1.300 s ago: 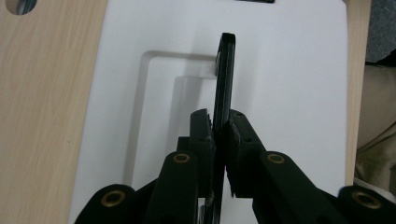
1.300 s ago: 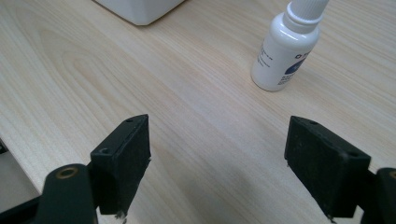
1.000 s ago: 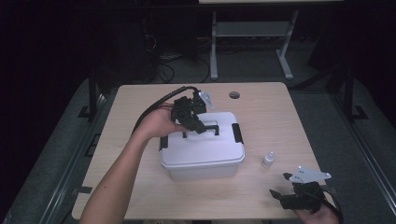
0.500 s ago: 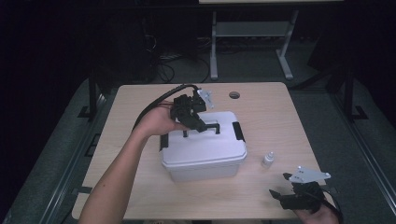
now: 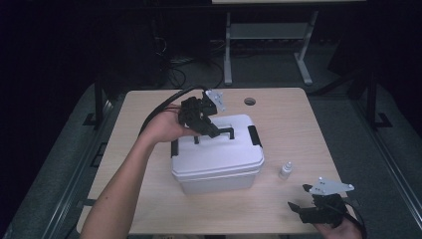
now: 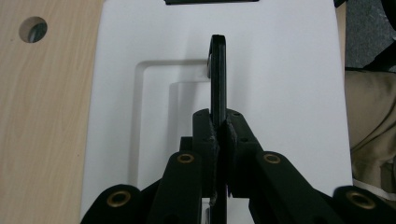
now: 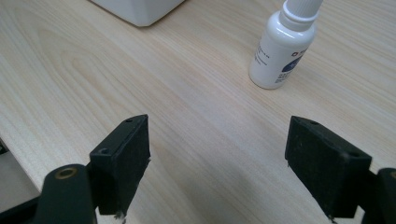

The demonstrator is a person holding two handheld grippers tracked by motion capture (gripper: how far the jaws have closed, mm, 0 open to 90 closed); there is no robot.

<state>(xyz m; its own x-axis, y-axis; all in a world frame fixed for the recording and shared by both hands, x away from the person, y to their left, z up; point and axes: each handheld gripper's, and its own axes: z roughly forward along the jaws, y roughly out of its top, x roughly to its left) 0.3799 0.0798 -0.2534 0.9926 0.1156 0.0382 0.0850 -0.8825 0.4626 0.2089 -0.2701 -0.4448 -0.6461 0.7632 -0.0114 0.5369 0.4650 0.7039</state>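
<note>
A white lidded box (image 5: 219,159) stands in the middle of the table. Its black carry handle (image 5: 228,132) is raised upright from the recess in the lid. My left gripper (image 5: 211,130) reaches over the lid from the left and is shut on that handle. In the left gripper view the pads (image 6: 209,135) pinch the thin handle bar (image 6: 218,70) edge-on above the white lid (image 6: 280,93). My right gripper (image 5: 298,209) rests open at the table's front right corner. Nothing lies between its jaws (image 7: 217,163), and a small white dropper bottle (image 7: 282,51) stands beyond them.
The dropper bottle (image 5: 285,170) stands upright just right of the box. Black latches (image 5: 254,135) sit on the box's short sides. A round cable hole (image 5: 249,101) is in the table's far middle. Bare wood (image 5: 303,129) stretches right of the box.
</note>
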